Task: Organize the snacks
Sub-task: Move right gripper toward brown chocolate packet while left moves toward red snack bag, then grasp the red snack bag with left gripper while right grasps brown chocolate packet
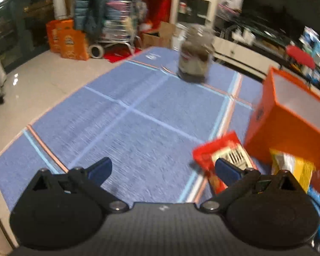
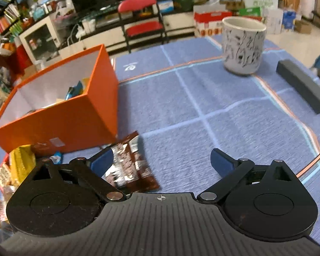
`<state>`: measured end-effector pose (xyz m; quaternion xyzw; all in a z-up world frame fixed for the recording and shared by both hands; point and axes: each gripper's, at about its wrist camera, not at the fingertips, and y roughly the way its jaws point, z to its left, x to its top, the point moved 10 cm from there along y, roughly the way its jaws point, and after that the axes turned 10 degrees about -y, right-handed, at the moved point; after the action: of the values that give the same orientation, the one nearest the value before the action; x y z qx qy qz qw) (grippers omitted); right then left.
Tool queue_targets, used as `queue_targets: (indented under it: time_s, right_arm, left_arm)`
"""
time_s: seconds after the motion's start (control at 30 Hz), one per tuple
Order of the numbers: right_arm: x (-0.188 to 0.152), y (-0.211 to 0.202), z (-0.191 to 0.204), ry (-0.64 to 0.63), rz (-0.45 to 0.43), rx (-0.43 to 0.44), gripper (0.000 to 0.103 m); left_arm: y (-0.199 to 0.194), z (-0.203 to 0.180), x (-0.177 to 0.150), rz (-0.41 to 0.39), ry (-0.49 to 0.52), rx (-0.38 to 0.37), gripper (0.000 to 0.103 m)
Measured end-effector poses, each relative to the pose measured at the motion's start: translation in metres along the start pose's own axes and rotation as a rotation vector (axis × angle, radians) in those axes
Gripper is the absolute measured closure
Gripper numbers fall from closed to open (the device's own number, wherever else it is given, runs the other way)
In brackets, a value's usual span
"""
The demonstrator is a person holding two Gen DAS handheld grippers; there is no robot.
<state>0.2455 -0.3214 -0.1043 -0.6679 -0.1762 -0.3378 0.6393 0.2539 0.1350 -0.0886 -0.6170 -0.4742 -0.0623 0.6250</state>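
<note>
An open orange box (image 2: 59,115) stands on the blue cloth and holds several snack packs; it also shows in the left wrist view (image 1: 288,123). My right gripper (image 2: 162,162) is open and empty; a brown snack packet (image 2: 130,162) lies flat by its left finger. A yellow pack (image 2: 22,164) and other snacks lie left of it. My left gripper (image 1: 163,169) is open and empty above the cloth; a red snack pack (image 1: 219,155) lies by its right finger, with a yellow pack (image 1: 296,168) beside the box. The left wrist view is blurred.
A patterned white cup (image 2: 243,47) stands at the far right of the blue cloth (image 2: 202,98), seen blurred in the left wrist view (image 1: 195,53). A dark grey bar (image 2: 300,85) lies at the right edge. A red chair (image 2: 143,21) and cluttered shelves stand beyond the table.
</note>
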Motion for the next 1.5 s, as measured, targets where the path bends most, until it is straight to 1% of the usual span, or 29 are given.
queue_targets:
  time_s: [0.07,0.13,0.27,0.33,0.4,0.5,0.57,0.6,0.67,0.7,0.73,0.8,0.83,0.97,1.07,1.17,1.23,1.27,1.3,1.37,1.47,1.5]
  right_arm:
    - [-0.003,0.003,0.002,-0.011,0.002,-0.003,0.012]
    - [-0.005,0.004,0.010,-0.030,0.009,0.003,0.012]
    - [-0.008,0.008,0.021,-0.087,0.017,0.003,0.012]
    - [-0.010,0.008,0.025,-0.100,0.018,0.006,0.012]
    - [-0.012,0.010,0.029,-0.115,0.024,0.015,0.012]
    - [-0.016,0.011,0.033,-0.132,0.029,0.020,0.012]
    - [-0.016,0.012,0.032,-0.130,0.029,0.017,0.012]
    - [-0.016,0.013,0.030,-0.126,0.027,0.015,0.012]
    - [-0.015,0.012,0.028,-0.116,0.023,0.013,0.012]
    - [-0.015,0.012,0.027,-0.114,0.022,0.013,0.012]
    - [-0.015,0.012,0.027,-0.115,0.022,0.012,0.012]
    - [-0.015,0.011,0.027,-0.119,0.023,0.011,0.012]
    - [-0.015,0.011,0.028,-0.120,0.023,0.012,0.012]
    - [-0.015,0.011,0.030,-0.127,0.023,0.012,0.011]
    - [-0.015,0.010,0.030,-0.129,0.026,0.013,0.011]
    - [-0.014,0.010,0.029,-0.126,0.024,0.009,0.011]
    - [-0.013,0.008,0.029,-0.115,0.021,0.016,0.011]
    - [-0.012,0.006,0.028,-0.112,0.016,0.020,0.010]
    - [-0.011,0.003,0.027,-0.113,0.011,0.021,0.010]
    - [-0.010,0.000,0.025,-0.109,0.001,0.021,0.010]
    - [-0.007,-0.005,0.022,-0.088,-0.011,0.027,0.010]
    - [-0.006,-0.006,0.023,-0.087,-0.014,0.029,0.010]
  left_arm:
    - [0.007,-0.003,0.000,0.017,-0.040,0.039,0.001]
    - [0.013,-0.013,-0.005,0.045,-0.058,0.069,0.001]
    - [0.022,-0.034,-0.019,0.069,-0.089,0.124,0.001]
    - [0.027,-0.043,-0.023,0.069,-0.113,0.143,0.001]
    - [0.036,-0.050,-0.026,0.068,-0.106,0.167,0.001]
    - [0.039,-0.052,-0.024,0.028,-0.116,0.173,0.001]
    - [0.041,-0.052,-0.022,0.024,-0.133,0.172,0.001]
    - [0.042,-0.050,-0.022,0.034,-0.163,0.167,0.001]
    - [0.043,-0.045,-0.023,0.077,-0.260,0.148,0.001]
    - [0.044,-0.044,-0.024,0.104,-0.320,0.122,0.001]
    - [0.043,-0.044,-0.025,0.116,-0.348,0.102,0.001]
    - [0.042,-0.048,-0.024,0.100,-0.366,0.093,0.001]
    - [0.044,-0.051,-0.025,0.110,-0.359,0.089,0.001]
    - [0.049,-0.061,-0.027,0.089,-0.310,0.123,0.001]
    - [0.053,-0.067,-0.026,0.080,-0.253,0.107,0.001]
    - [0.053,-0.067,-0.025,0.082,-0.188,0.064,0.001]
    - [0.053,-0.064,-0.024,0.115,-0.129,0.028,0.001]
    - [0.052,-0.063,-0.024,0.129,-0.086,0.003,0.001]
    - [0.051,-0.061,-0.023,0.137,-0.019,-0.031,0.001]
    - [0.047,-0.052,-0.021,0.139,0.078,-0.072,0.001]
    - [0.043,-0.034,-0.018,0.194,0.121,-0.114,0.001]
    - [0.040,-0.029,-0.014,0.193,0.143,-0.132,0.002]
